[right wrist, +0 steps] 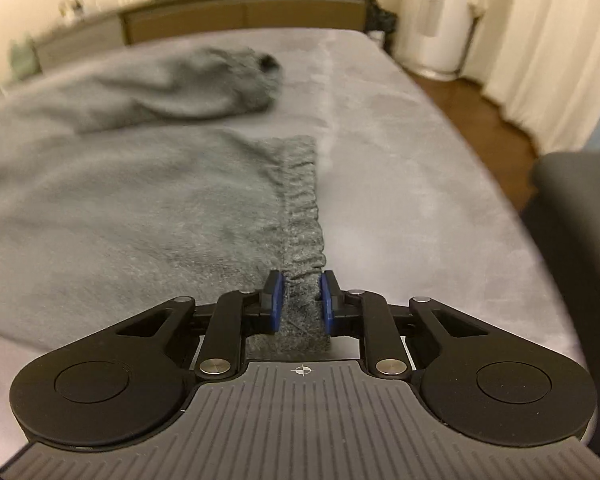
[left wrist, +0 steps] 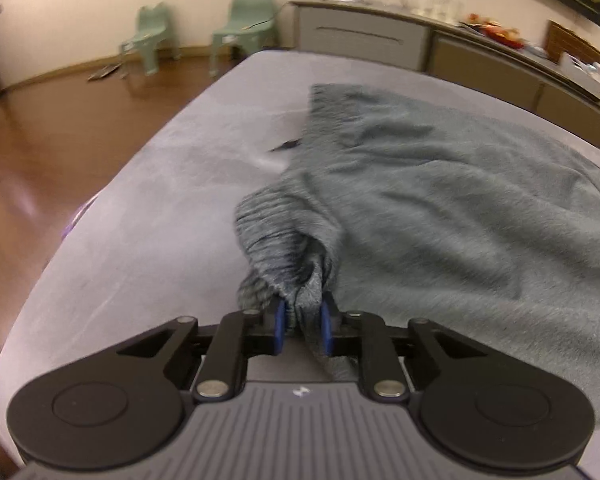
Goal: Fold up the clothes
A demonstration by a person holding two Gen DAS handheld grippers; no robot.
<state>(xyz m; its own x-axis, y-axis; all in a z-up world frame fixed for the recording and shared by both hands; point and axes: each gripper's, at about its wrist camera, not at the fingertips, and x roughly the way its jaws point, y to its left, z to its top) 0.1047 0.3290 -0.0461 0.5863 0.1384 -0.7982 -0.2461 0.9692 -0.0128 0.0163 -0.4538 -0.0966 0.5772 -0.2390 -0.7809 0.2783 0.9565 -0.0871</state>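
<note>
Left wrist view: my left tool [left wrist: 302, 322] pinches a ribbed cuff [left wrist: 272, 240]; my right tool [right wrist: 300, 300] clamps the elastic waistband [right wrist: 302, 208]; grey sweatpants [left wrist: 440, 184] sprawl across the bed [left wrist: 160, 200]; I'd lift both corners level, keeping the cloth taut.

- The right claw [right wrist: 301, 300] pinches the ribbed hem of the grey sweater [right wrist: 120, 200].
- The sweater lies on the grey bed [right wrist: 420, 180], one sleeve [right wrist: 180, 84] stretched out beyond.
</note>
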